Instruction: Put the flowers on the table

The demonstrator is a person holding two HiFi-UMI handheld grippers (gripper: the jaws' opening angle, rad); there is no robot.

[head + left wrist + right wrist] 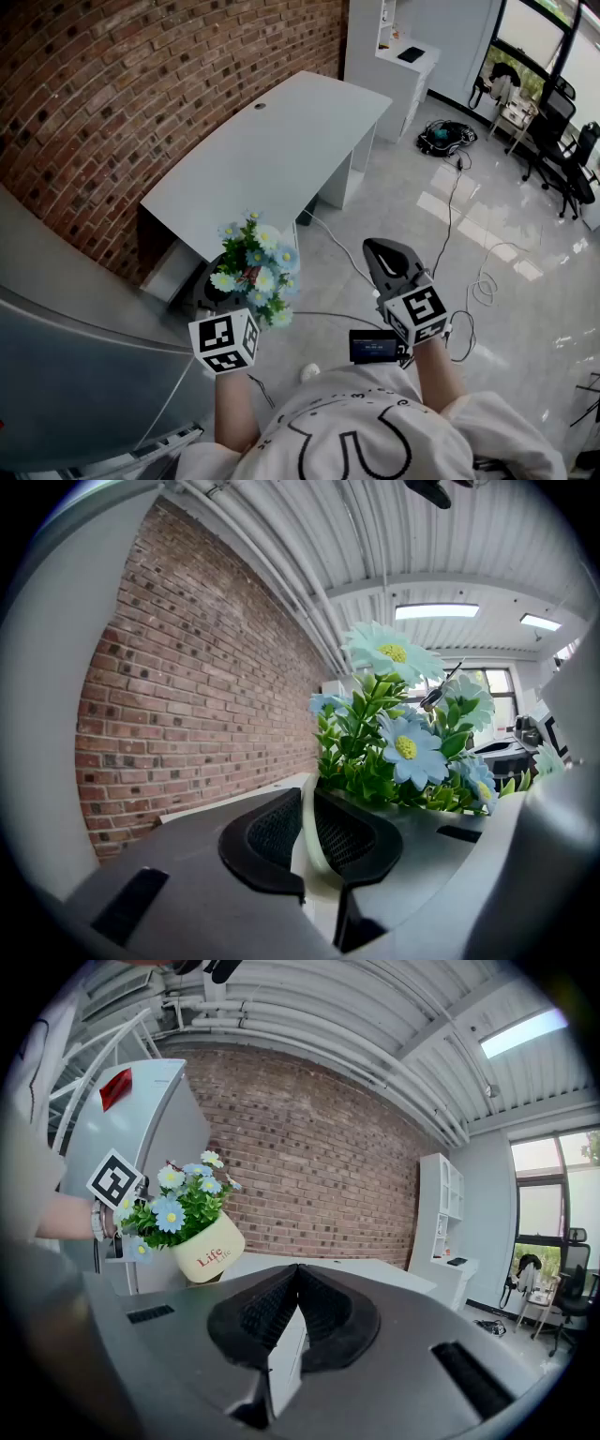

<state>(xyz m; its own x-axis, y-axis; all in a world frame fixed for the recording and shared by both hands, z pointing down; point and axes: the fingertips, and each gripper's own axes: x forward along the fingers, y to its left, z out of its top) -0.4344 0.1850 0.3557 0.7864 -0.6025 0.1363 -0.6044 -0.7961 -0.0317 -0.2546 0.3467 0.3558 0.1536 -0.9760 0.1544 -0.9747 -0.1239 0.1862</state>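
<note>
Our left tool [309, 834] pinches the rim of the cream pot [208, 1251], with the thin wall caught between its jaws. The flowers [405, 747] rise just ahead of and above them. The pot looks smooth and rounded, perhaps plastic or glazed. The pale blue daisies and stiff green leaves look artificial, so we judge the load light but top-heavy. It hangs tilted from this one-sided hold. A slick rim can slip or pivot, so we would squeeze firmly and avoid jolts. Our right tool [294, 1299] is pressed together on nothing, off to the pot's right. The flat white surface [272, 150] lies ahead of and below both tools, well apart.
</note>
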